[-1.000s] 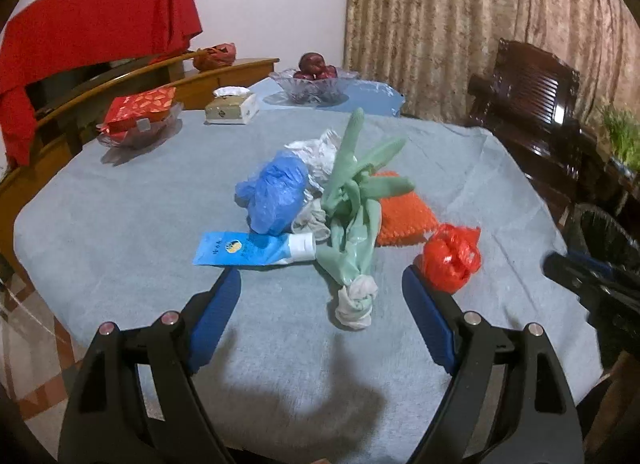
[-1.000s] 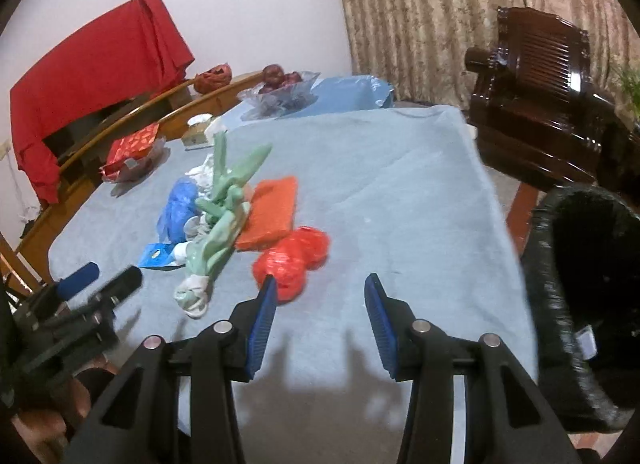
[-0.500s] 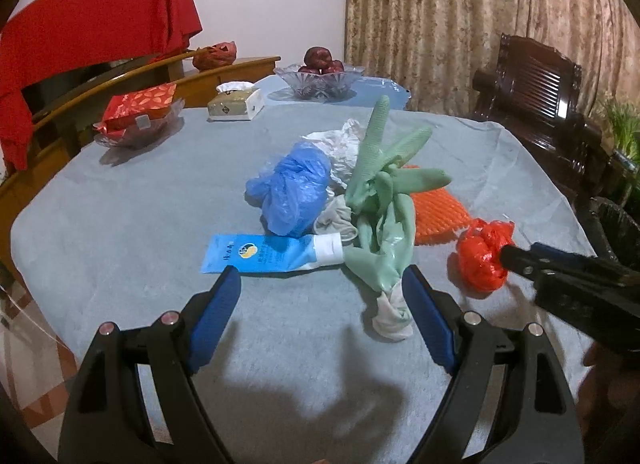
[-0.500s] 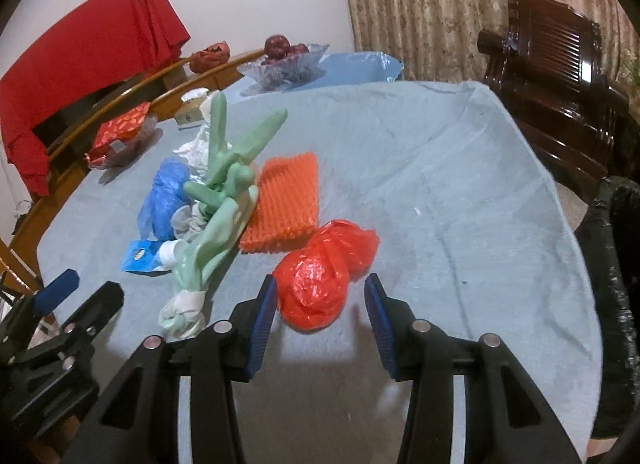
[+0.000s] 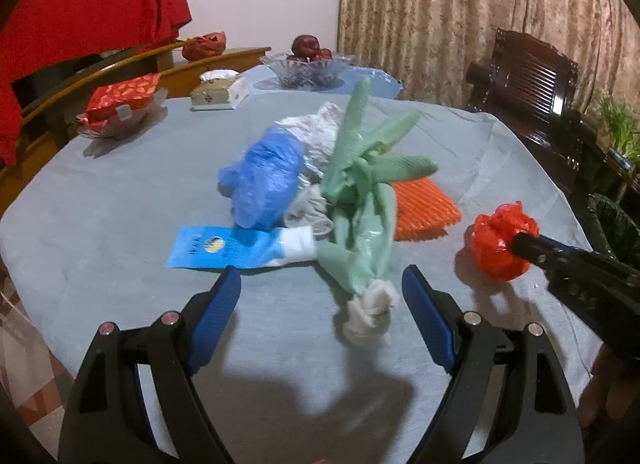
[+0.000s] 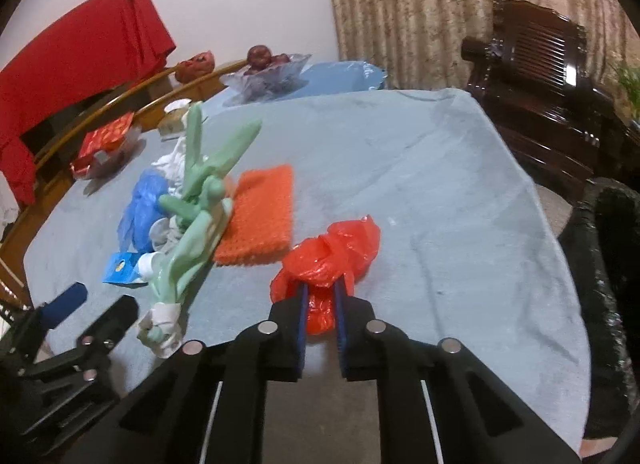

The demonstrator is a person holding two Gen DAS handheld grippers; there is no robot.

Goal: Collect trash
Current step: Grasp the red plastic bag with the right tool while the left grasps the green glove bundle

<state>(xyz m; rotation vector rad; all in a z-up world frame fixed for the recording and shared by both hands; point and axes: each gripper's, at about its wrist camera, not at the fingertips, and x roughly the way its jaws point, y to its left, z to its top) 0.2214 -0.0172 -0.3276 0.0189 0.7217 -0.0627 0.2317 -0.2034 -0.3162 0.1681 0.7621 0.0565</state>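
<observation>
Right gripper (image 6: pixel 320 296) fingers, having just been closing, clamping red bag (image 6: pixel 332 256) beside orange mat (image 6: pixel 260 216); bare surface (image 6: pixel 440 192) lying beyond toward edge. Left gripper (image 5: pixel 320 292) fingers standing apart, hovering before green glove (image 5: pixel 360 232).

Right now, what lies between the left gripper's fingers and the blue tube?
Only bare blue-grey tablecloth, seen in the left wrist view. The left gripper is open, the blue tube just beyond its left fingertip, the green glove's knotted cuff between the tips.
</observation>
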